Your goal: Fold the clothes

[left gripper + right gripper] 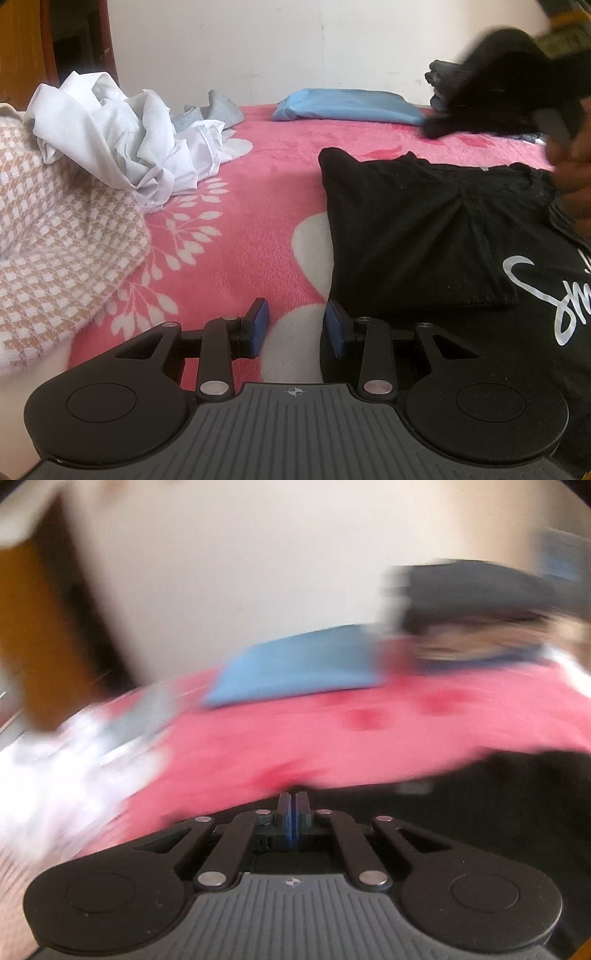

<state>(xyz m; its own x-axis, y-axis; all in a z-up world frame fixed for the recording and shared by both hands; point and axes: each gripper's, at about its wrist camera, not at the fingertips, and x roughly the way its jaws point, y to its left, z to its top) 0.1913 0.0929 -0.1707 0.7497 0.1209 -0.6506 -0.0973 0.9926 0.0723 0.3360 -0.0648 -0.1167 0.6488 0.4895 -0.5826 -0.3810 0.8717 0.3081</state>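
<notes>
Black linkage and blue pads mark the left gripper (297, 326) at the near edge of the left wrist view. Its jaws stand partly apart with nothing between them; the pink blanket (258, 221) with its white leaf print shows through the gap. The right-hand blue pad lies just at the near edge of the black T-shirt (413, 236).

That T-shirt lies on the blanket, partly folded, with one flap turned over the body and white script lettering (546, 295) exposed at the right edge. A hand (576, 184), blurred, is at the shirt's far right corner; whether it touches the cloth cannot be told.

To the left, a pink-and-white checked cloth (55, 240) lies heaped. Beyond it sits a crumpled white garment (122, 136), and behind that a grey garment (210, 110).

Further back, a folded blue garment (351, 105) lies flat on the blanket near the cream wall (295, 44). Just right of it is a dark folded stack (443, 85), partly hidden by a blurred black shape.

The right wrist view is heavily motion-blurred. The right gripper (293, 818) has its blue pads pressed together. No cloth can be made out between them. Ahead of it lie pink blanket and, at the right, black fabric.
</notes>
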